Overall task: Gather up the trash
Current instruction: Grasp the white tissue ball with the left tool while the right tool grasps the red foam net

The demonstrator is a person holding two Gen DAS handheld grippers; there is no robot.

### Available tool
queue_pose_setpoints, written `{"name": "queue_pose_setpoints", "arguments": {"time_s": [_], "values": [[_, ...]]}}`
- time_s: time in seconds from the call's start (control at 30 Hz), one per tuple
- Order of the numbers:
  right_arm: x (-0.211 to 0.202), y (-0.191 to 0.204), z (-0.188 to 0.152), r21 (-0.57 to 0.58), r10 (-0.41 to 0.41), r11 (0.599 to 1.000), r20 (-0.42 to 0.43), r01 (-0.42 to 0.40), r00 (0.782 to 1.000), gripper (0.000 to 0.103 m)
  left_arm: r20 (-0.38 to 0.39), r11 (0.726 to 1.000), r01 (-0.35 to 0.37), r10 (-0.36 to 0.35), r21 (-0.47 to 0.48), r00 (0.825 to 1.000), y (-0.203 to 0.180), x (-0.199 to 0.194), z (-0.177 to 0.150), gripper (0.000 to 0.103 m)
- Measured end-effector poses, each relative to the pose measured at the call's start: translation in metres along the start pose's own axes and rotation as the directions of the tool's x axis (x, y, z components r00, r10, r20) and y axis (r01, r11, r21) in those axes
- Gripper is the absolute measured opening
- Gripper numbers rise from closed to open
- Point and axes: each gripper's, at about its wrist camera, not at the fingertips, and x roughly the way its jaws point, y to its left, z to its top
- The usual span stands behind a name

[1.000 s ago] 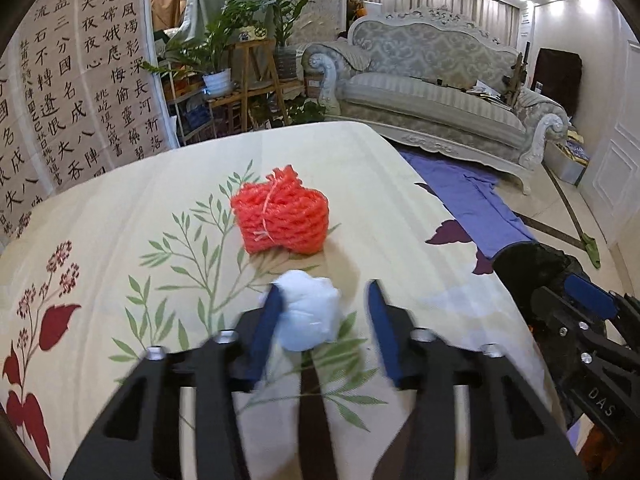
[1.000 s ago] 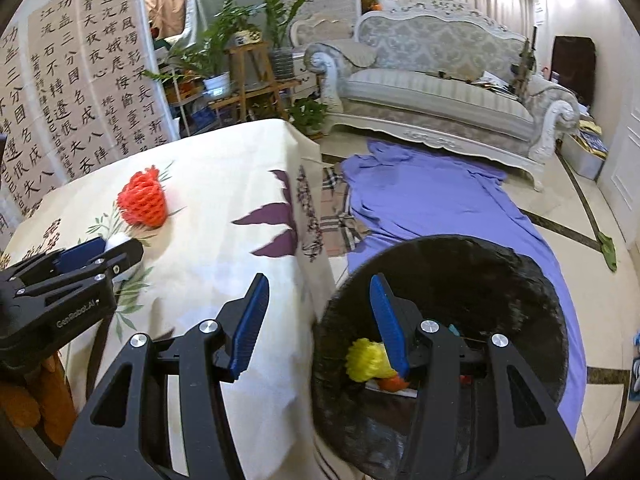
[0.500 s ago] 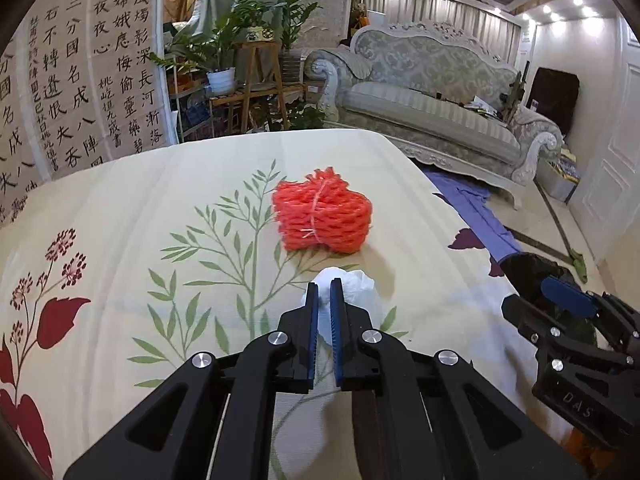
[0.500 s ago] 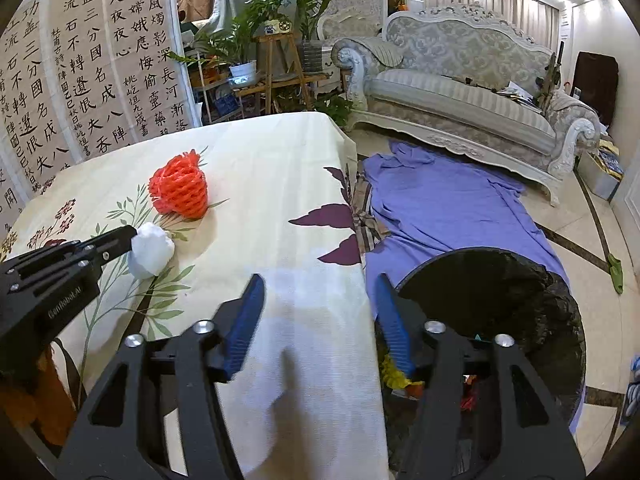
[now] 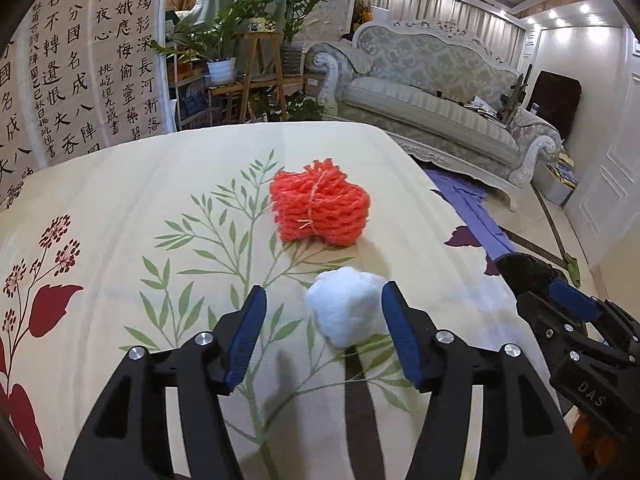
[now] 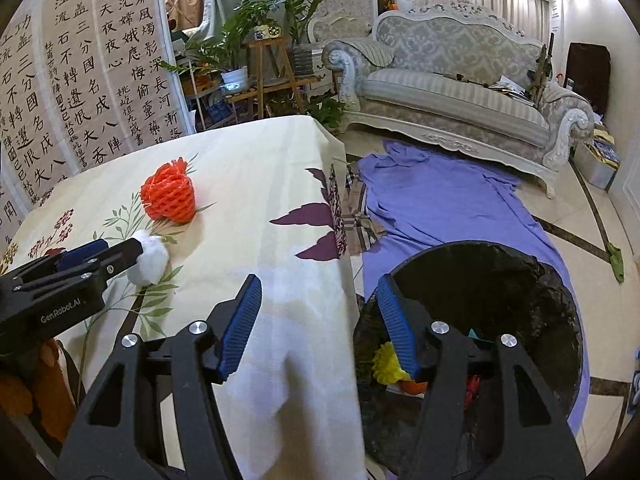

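White and fluffy, the wad of tissue (image 5: 347,312) lies on the flowered tablecloth (image 5: 120,208) between the fingers of your left gripper (image 5: 322,334). In the left wrist view those jaws are opening, the wad sits hard against the right-hand blue pad (image 5: 400,340), and a clear gap shows on the other side, so nothing is clamped. Just beyond it, further along the line the fingers point, sits the orange foam net (image 5: 318,210), a squat bundle with no marked long axis; it is well apart from the pads. Whether the wad actually touches the pad, you cannot tell. From the right wrist view, your right gripper (image 6: 320,324) hangs with its fingers apart and nothing between them, straddling the table edge, with the black bin (image 6: 500,280) on the floor just beyond and below. Your left hand is plainly the nearer one to both pieces of trash. My judgement: to get a centred grip, shift the left gripper slightly toward the wad's side. The bin's near rim is cut off behind the right finger, and its contents, something yellow (image 6: 386,366) among them, are hard to make out.
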Motion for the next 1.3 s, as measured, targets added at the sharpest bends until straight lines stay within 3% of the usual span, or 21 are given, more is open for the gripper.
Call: {"name": "queue_pose_setpoints", "arguments": {"time_s": [0.2, 0.27, 0.33, 0.4, 0.63, 0.87, 1.0, 1.13, 1.3], "values": [[-0.001, -0.007, -0.001, 0.019, -0.002, 1.0, 0.002, 0.002, 1.0, 0.059, -0.019, 0.999, 0.001, 0.0, 0.039, 1.0, -0.011, 0.008, -0.001, 0.059], [-0.001, -0.008, -0.001, 0.022, -0.003, 1.0, 0.002, 0.003, 1.0, 0.059, -0.023, 0.999, -0.008, 0.009, 0.048, 1.0, -0.012, 0.01, -0.003, 0.055], [-0.001, -0.01, -0.001, 0.025, -0.002, 1.0, 0.001, 0.002, 1.0, 0.059, -0.031, 0.999, -0.007, 0.008, 0.054, 0.999, -0.013, 0.012, -0.003, 0.042], [-0.001, -0.009, -0.001, 0.022, -0.001, 1.0, 0.001, 0.001, 1.0, 0.059, -0.037, 0.998, -0.003, 0.005, 0.063, 0.999, -0.014, 0.012, -0.002, 0.036], [0.0, 0.002, 0.004, 0.003, 0.01, 1.0, 0.003, -0.01, 1.0, 0.059, -0.013, 0.997, -0.019, 0.02, 0.074, 1.0, -0.009, 0.005, -0.004, 0.03], [0.01, 0.032, 0.014, -0.057, 0.05, 0.997, -0.007, -0.051, 0.999, 0.059, 0.011, 0.992, -0.121, 0.121, 0.018, 0.993, 0.042, -0.006, -0.006, 0.03], [0.021, 0.058, 0.024, -0.092, 0.096, 0.991, -0.021, -0.097, 0.995, 0.059, -0.018, 0.979, -0.19, 0.19, -0.075, 0.982, 0.089, -0.007, -0.006, 0.03], [0.035, 0.086, 0.035, -0.12, 0.135, 0.983, -0.036, -0.138, 0.99, 0.063, -0.03, 0.958, -0.268, 0.267, -0.106, 0.963, 0.121, -0.01, -0.002, 0.03], [0.056, 0.121, 0.051, -0.178, 0.139, 0.973, -0.041, -0.144, 0.989, 0.068, -0.046, 0.945, -0.292, 0.289, -0.148, 0.956, 0.15, -0.01, -0.001, 0.03]]}}
